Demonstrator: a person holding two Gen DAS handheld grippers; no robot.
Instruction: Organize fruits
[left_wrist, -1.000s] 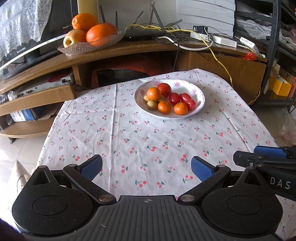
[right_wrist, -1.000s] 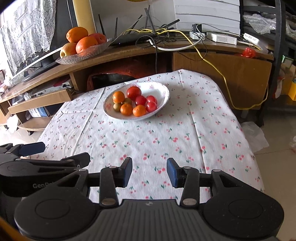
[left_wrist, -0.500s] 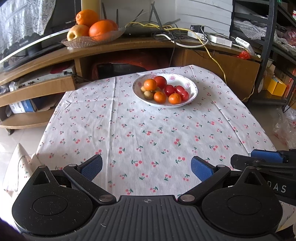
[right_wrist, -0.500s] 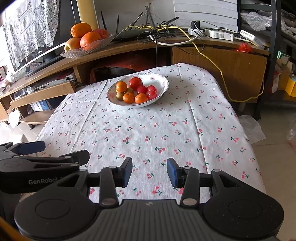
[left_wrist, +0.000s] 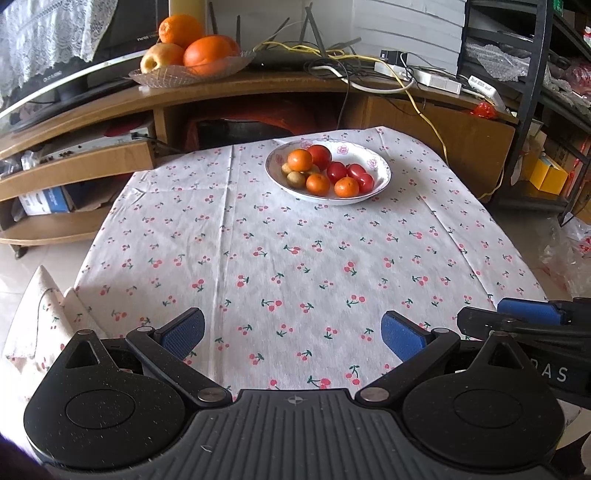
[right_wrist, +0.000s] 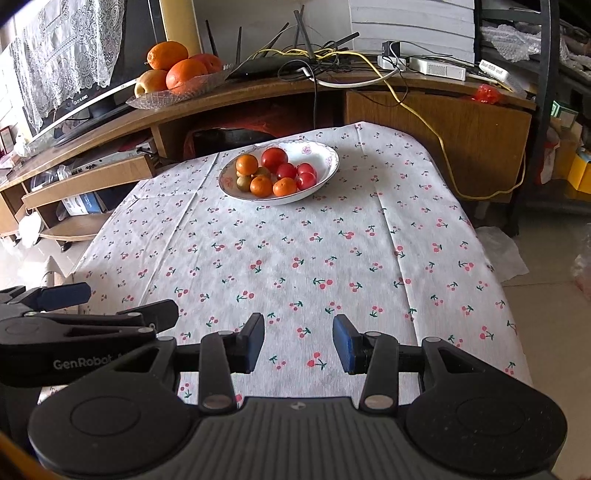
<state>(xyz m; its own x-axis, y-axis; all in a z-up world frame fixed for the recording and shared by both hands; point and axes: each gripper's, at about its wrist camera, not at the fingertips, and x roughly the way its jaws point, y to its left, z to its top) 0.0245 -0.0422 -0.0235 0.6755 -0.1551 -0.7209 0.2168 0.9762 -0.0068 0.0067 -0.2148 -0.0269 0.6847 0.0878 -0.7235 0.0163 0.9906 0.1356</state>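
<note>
Behind the table runs a long curved wooden media shelf (left_wrist: 229, 92), crowded with a router, loose cables and a white power strip, and on its left end a glass dish (left_wrist: 192, 72) piled with oranges and an apple. Just in front of it stands the table, draped in a white cherry-print tablecloth (left_wrist: 295, 258) that hangs over every visible edge; the cloth's far edge lies close to the shelf, while tiled floor shows past the left and right sides. Most of the cloth is bare, a wide flat stretch between the near edge and the far end. At the far end, slightly right of centre in the left wrist view, sits a white floral-rimmed bowl (left_wrist: 373, 164) holding small oranges (left_wrist: 317, 184), red tomatoes (left_wrist: 337, 171) and a few small greenish-brown fruits (left_wrist: 296, 179), all inside the rim. Both tools hang over the near edge, well apart from the bowl. The left gripper (left_wrist: 291, 332) has its blue-padded jaws spread wide with nothing between them. The right gripper (right_wrist: 299, 343), just beside it, has its jaws parted more narrowly, also empty.
</note>
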